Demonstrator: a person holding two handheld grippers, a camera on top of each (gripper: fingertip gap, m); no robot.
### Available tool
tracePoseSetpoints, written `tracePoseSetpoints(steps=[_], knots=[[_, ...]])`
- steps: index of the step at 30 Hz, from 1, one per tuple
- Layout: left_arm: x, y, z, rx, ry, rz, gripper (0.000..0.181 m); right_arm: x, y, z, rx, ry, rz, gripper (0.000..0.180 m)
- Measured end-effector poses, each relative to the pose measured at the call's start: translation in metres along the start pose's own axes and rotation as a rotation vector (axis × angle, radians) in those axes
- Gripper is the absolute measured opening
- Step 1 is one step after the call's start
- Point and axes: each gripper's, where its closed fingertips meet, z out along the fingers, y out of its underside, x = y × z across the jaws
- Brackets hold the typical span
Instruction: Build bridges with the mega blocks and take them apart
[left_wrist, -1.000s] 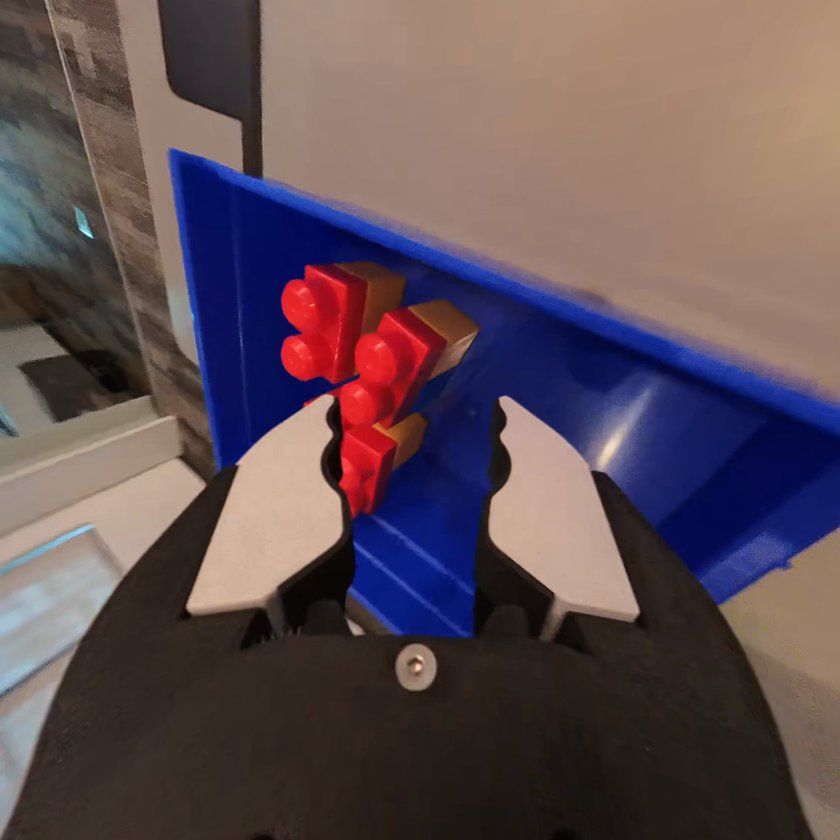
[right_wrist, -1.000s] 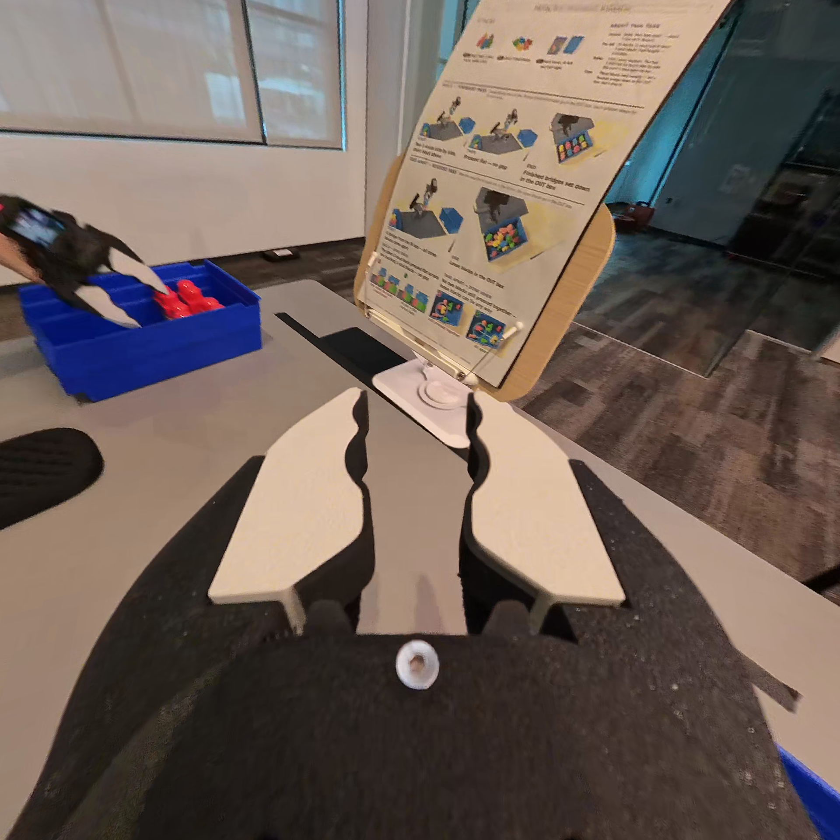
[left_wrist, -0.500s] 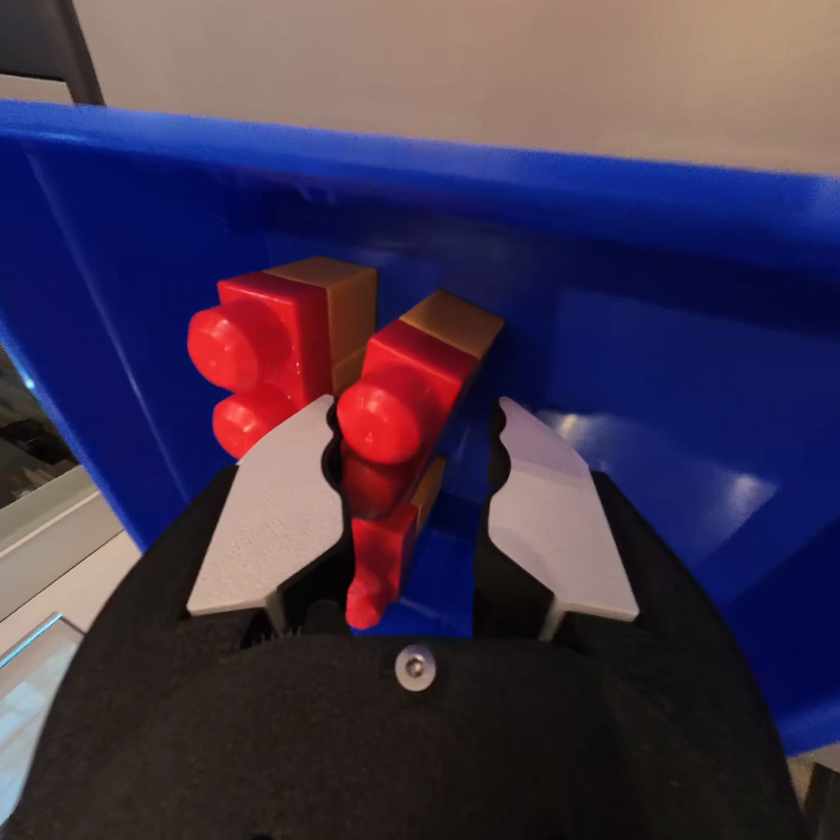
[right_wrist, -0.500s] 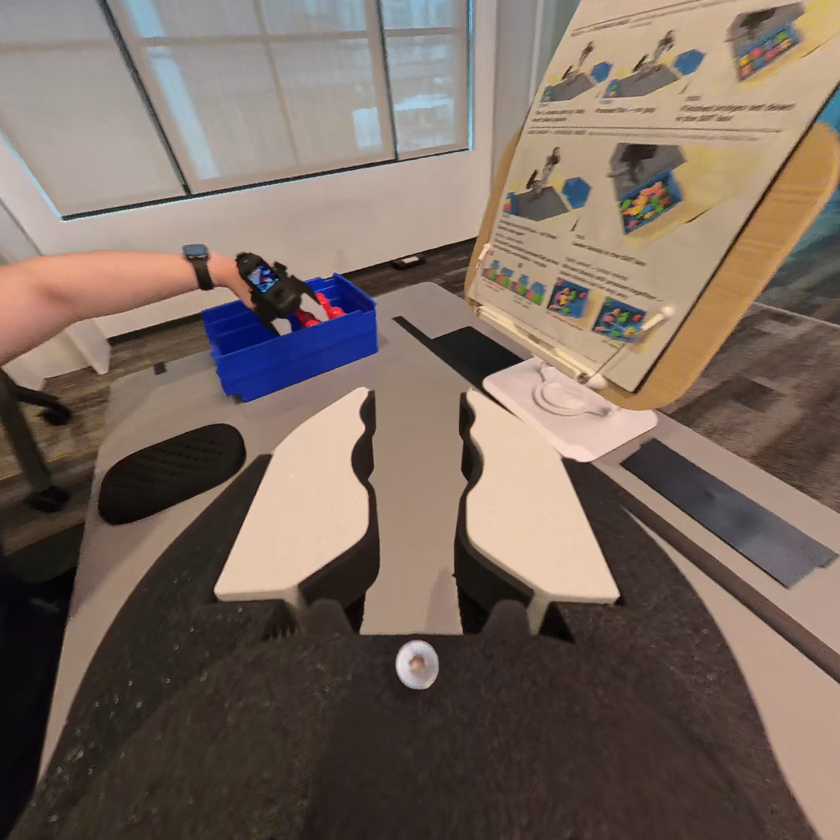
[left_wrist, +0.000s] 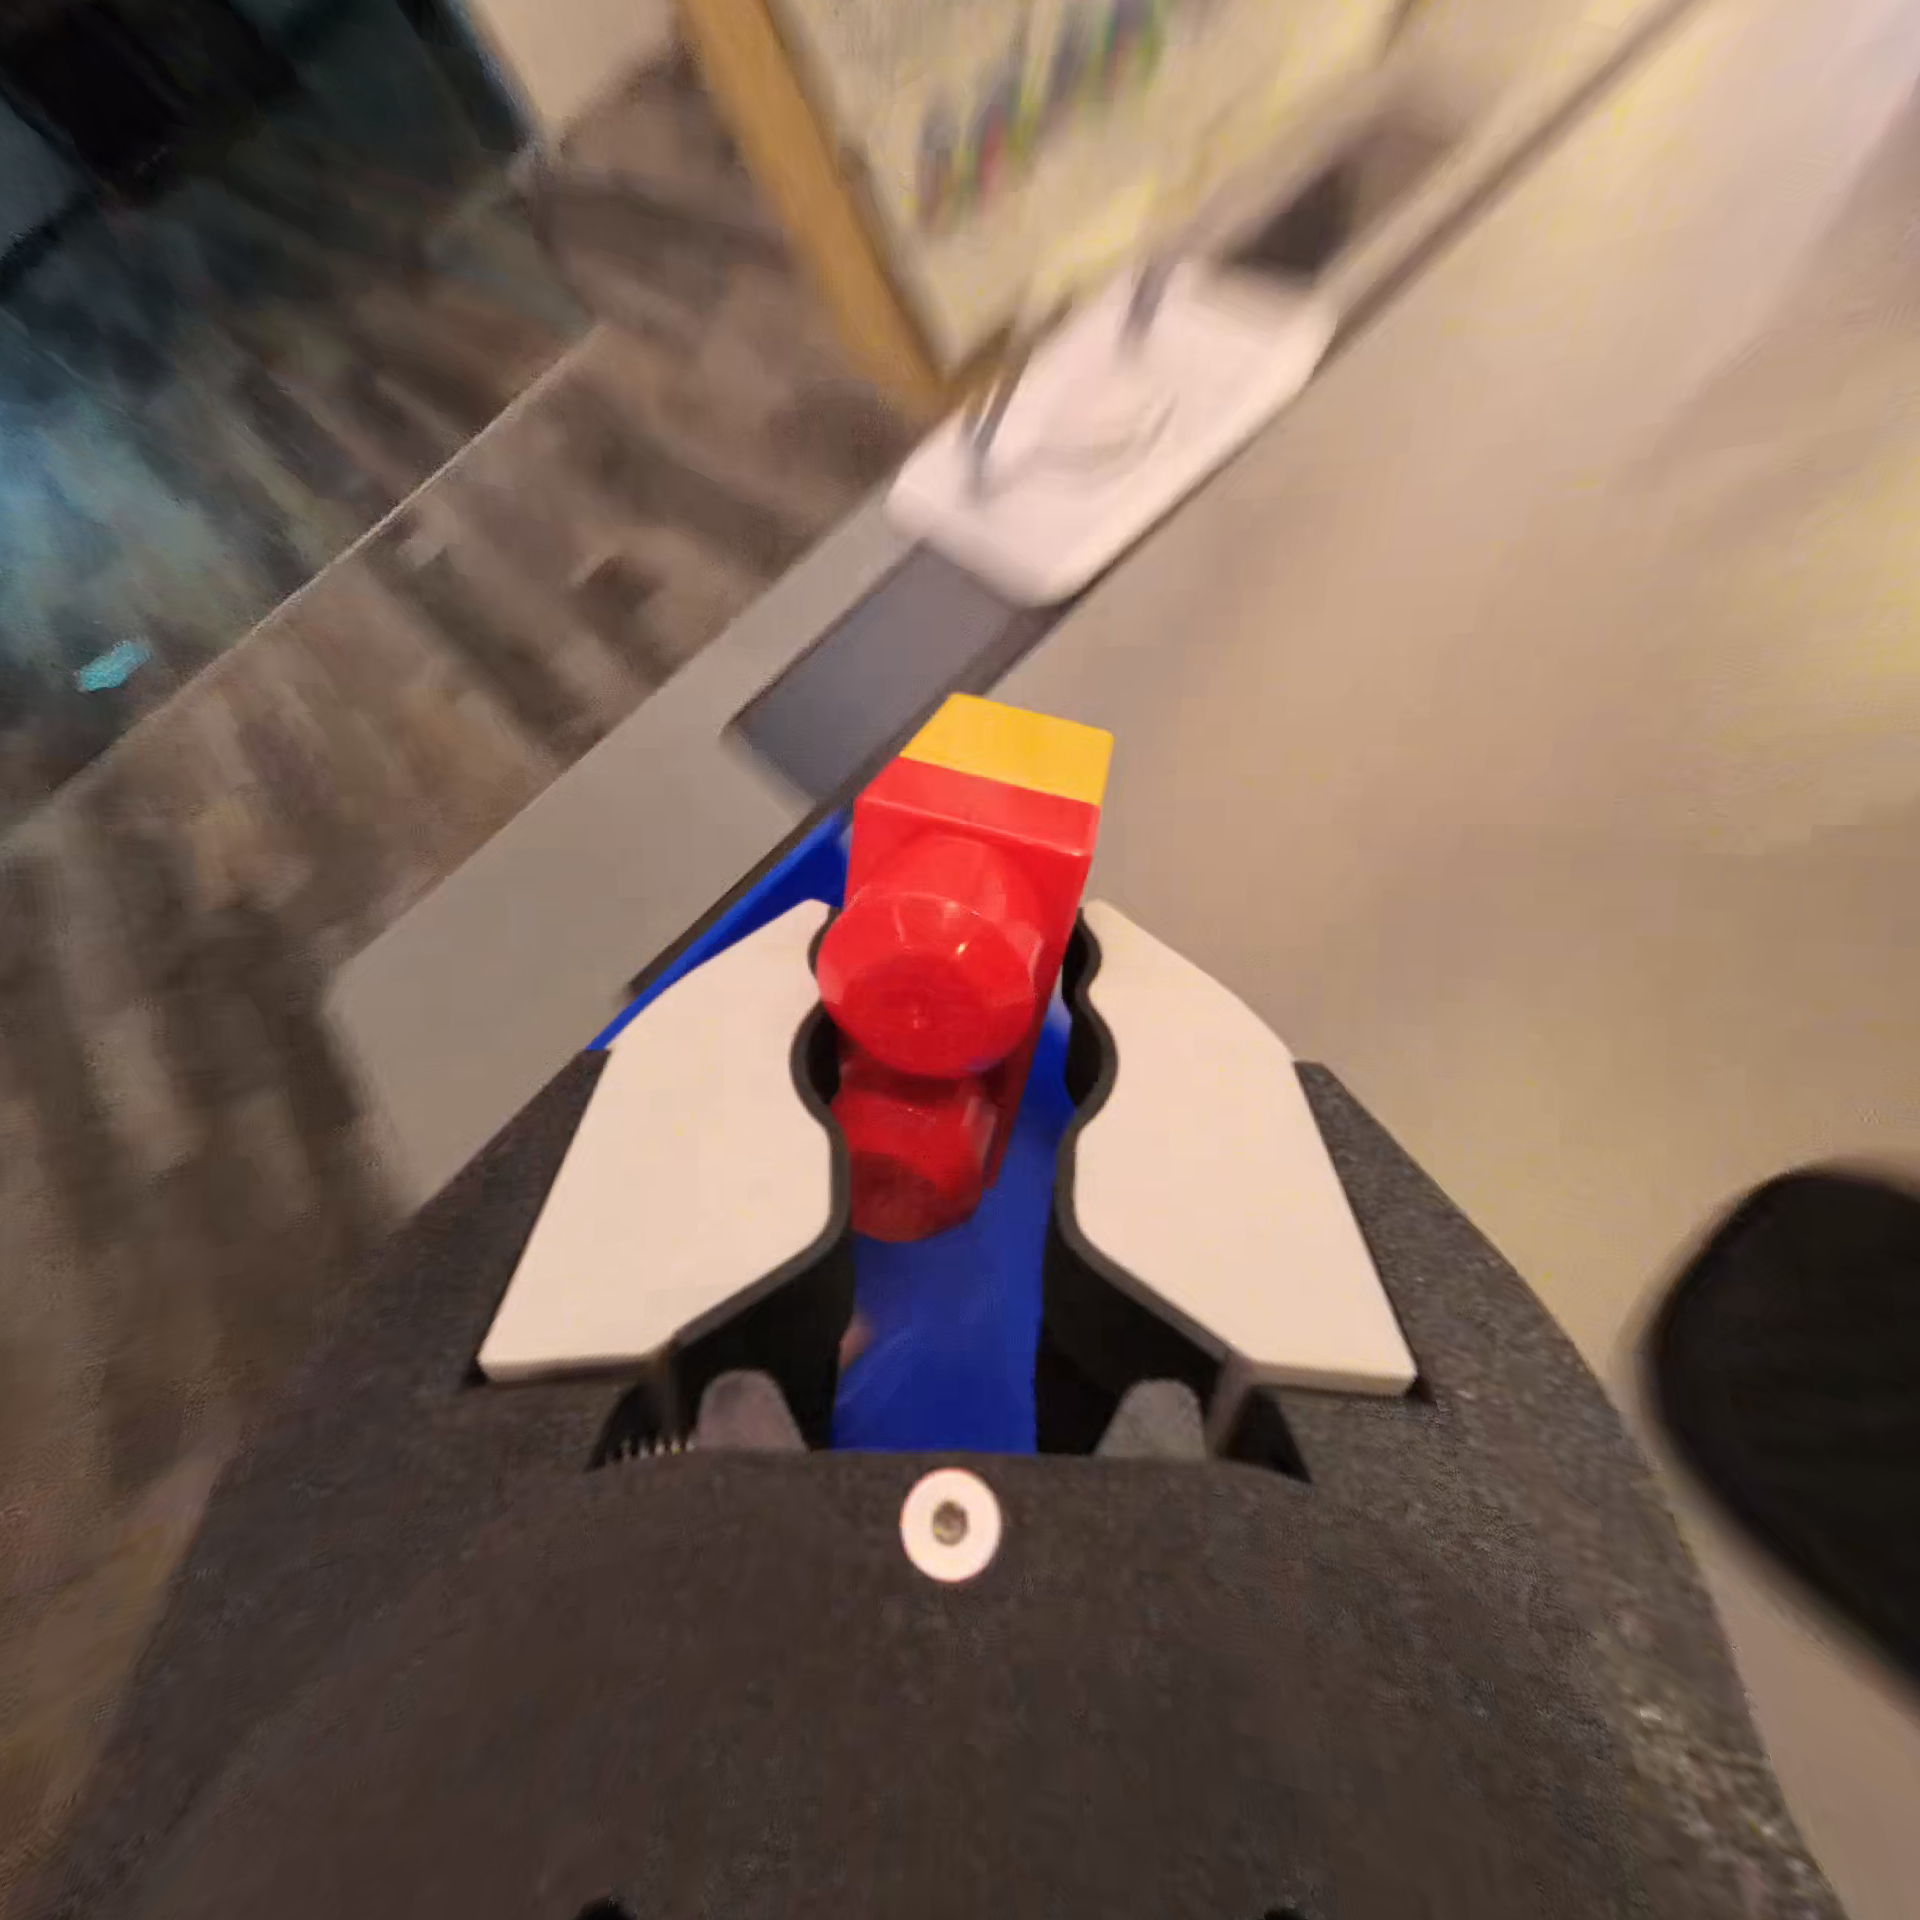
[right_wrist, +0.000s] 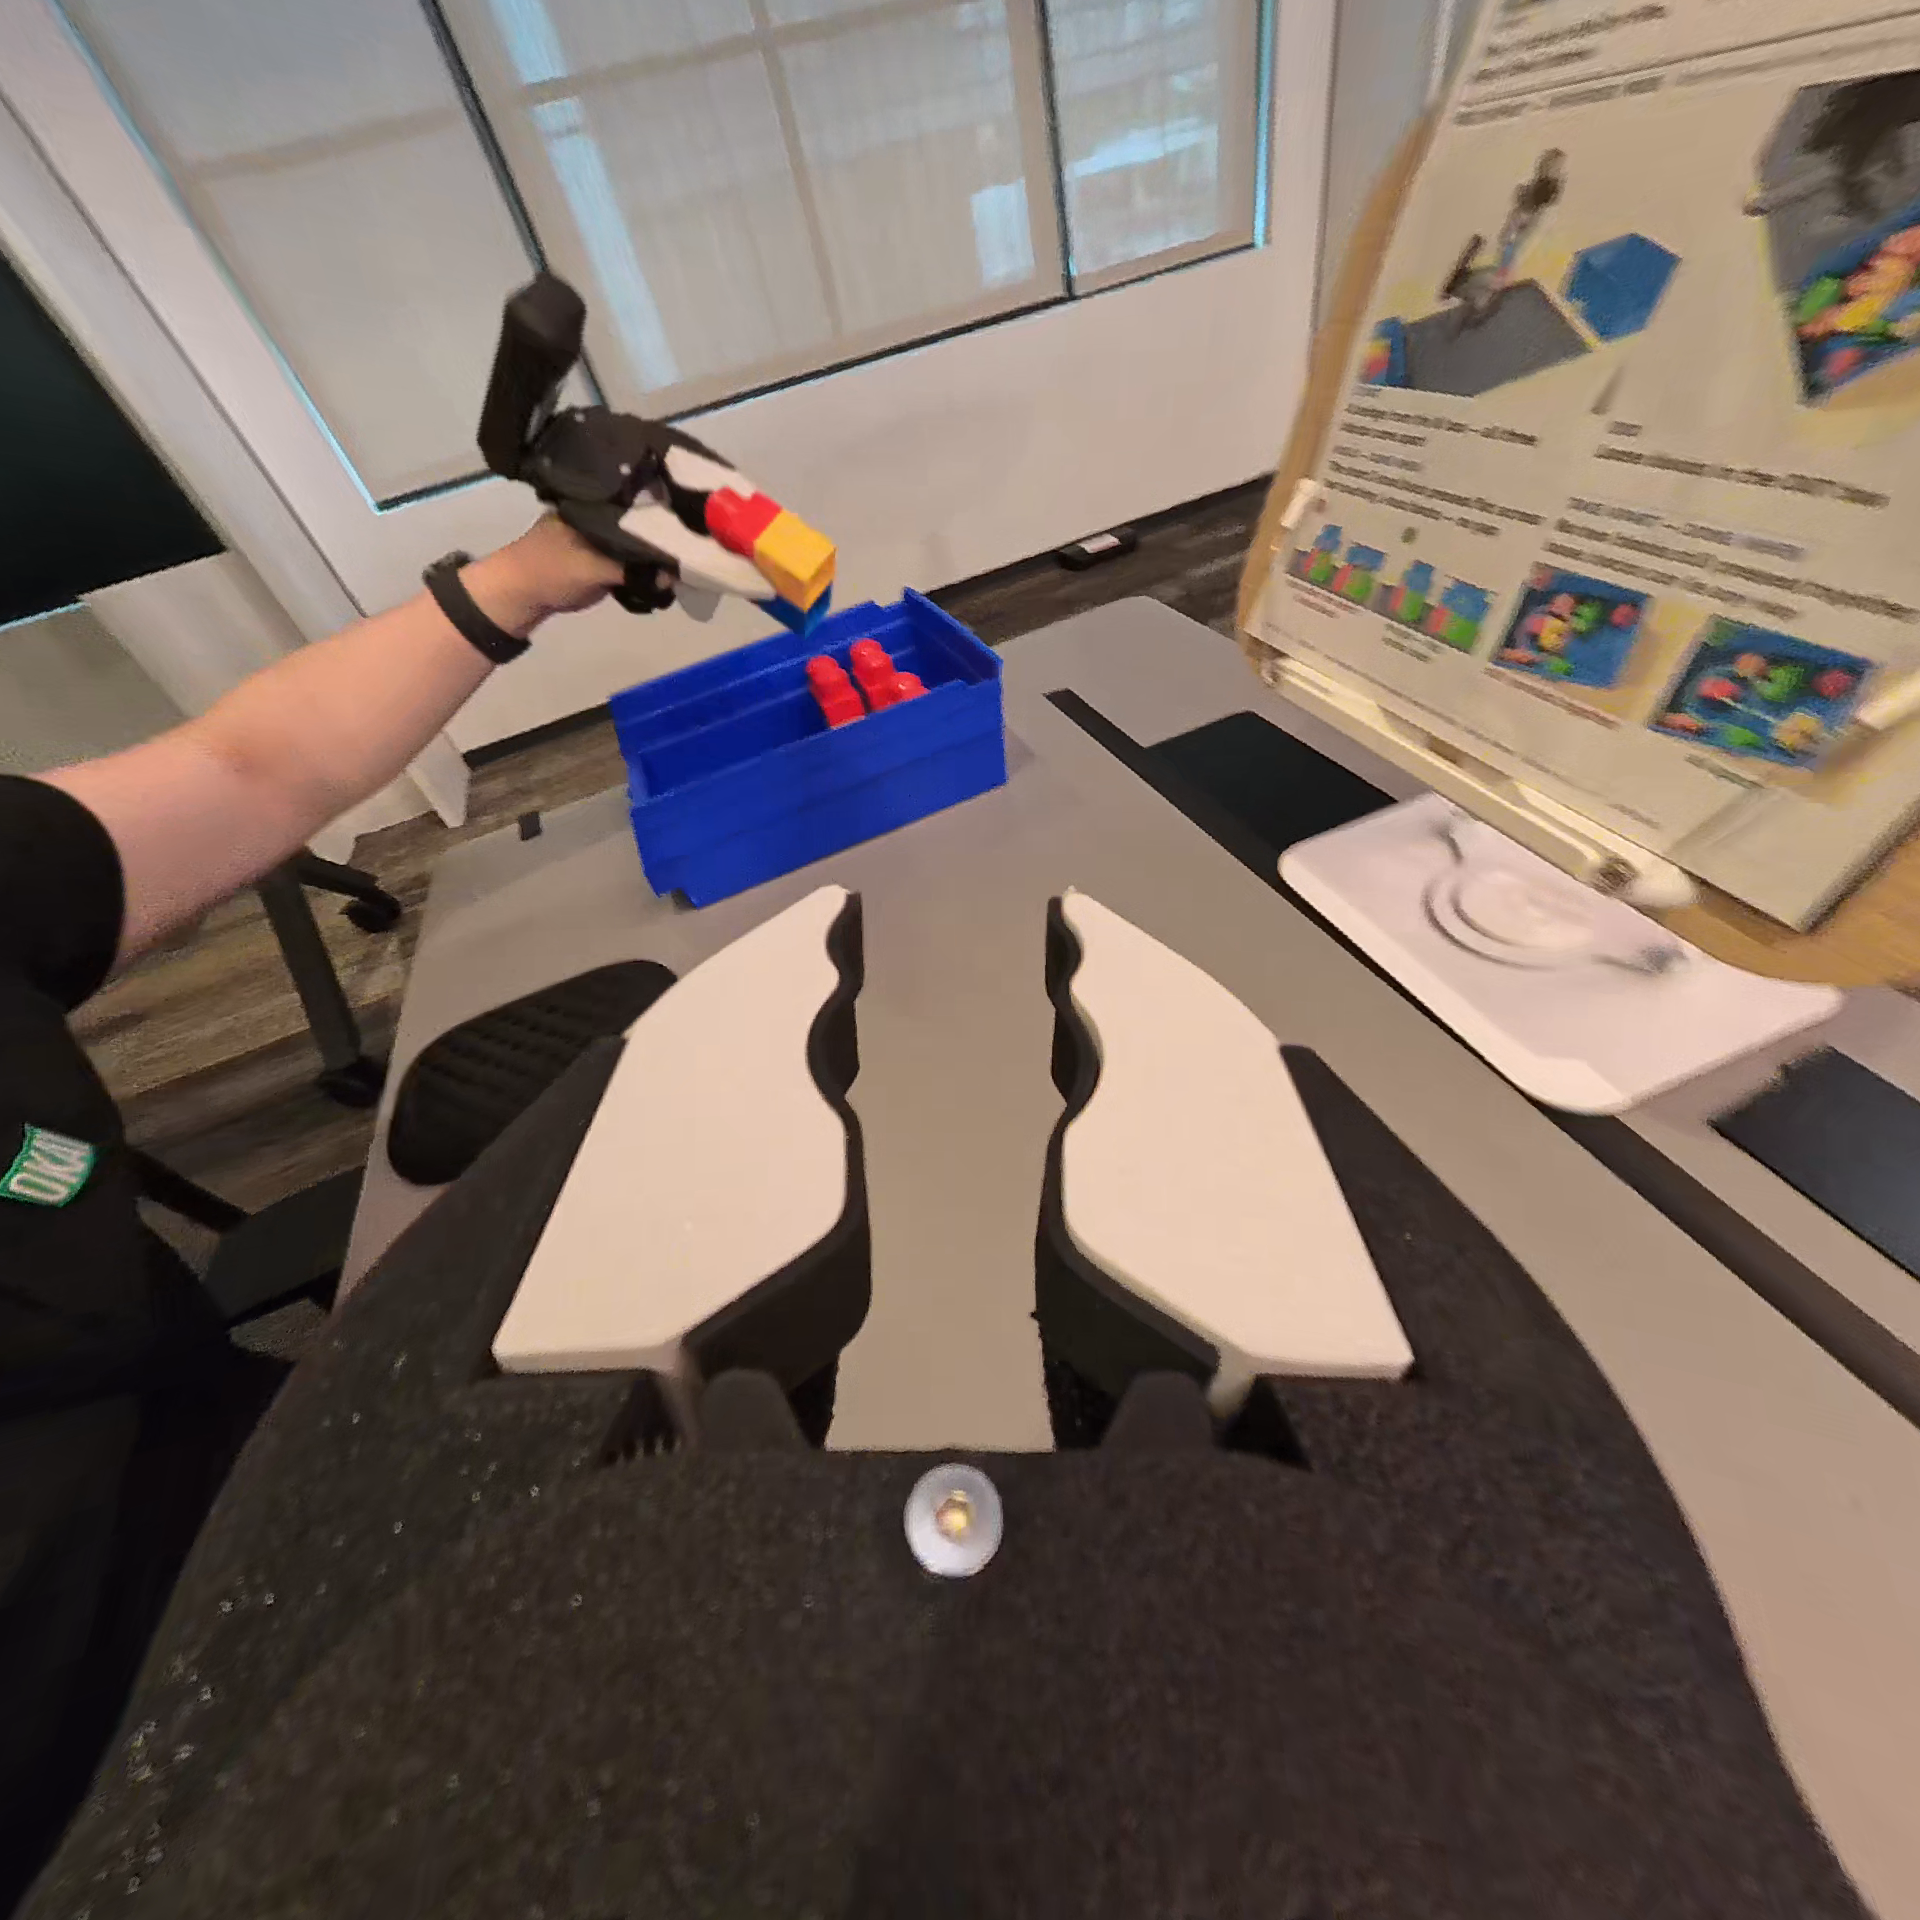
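Red-yellow-blue block stack (right_wrist: 774, 545) clamped in left claw (left_wrist: 940, 997) above blue bin (right_wrist: 821, 769); right claw (right_wrist: 951, 987) spread, empty.

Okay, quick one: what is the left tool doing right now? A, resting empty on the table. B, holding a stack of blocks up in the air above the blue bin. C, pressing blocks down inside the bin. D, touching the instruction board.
B: the left tool is shut on a red, yellow and blue block stack, raised clear above the blue bin, where other red blocks lie.
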Motion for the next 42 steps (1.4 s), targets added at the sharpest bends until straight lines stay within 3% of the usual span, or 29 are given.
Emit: tracePoseSetpoints(steps=[3,6,10,16,20,24,28,42], knots=[[0.053,-0.087,-0.023,0.33,0.21,-0.28,0.04,-0.032,-0.006,0.029,0.032,-0.096,-0.072,0.034],[0.12,-0.148,-0.023,0.502,0.452,-0.435,0.04,-0.076,-0.006,0.052,0.031,-0.204,-0.175,0.042],[0.211,-0.201,-0.003,0.543,0.73,-0.481,0.04,-0.106,-0.016,0.06,0.086,-0.212,-0.243,0.049],[0.284,-0.248,0.025,0.539,0.812,-0.358,0.04,-0.093,-0.035,0.04,0.171,-0.196,-0.06,0.054],[0.303,-0.265,0.031,0.56,0.856,-0.341,0.038,-0.091,-0.035,0.026,0.162,-0.283,-0.01,0.035],[0.309,-0.268,0.023,0.63,0.981,-0.365,0.051,-0.089,-0.038,0.018,0.175,-0.283,-0.002,0.035],[0.303,-0.261,0.032,0.648,0.992,-0.363,0.036,-0.084,-0.032,0.021,0.155,-0.304,0.06,0.035],[0.296,-0.253,0.036,0.662,1.041,-0.44,0.035,-0.075,-0.023,0.028,0.155,-0.358,0.158,0.035]])
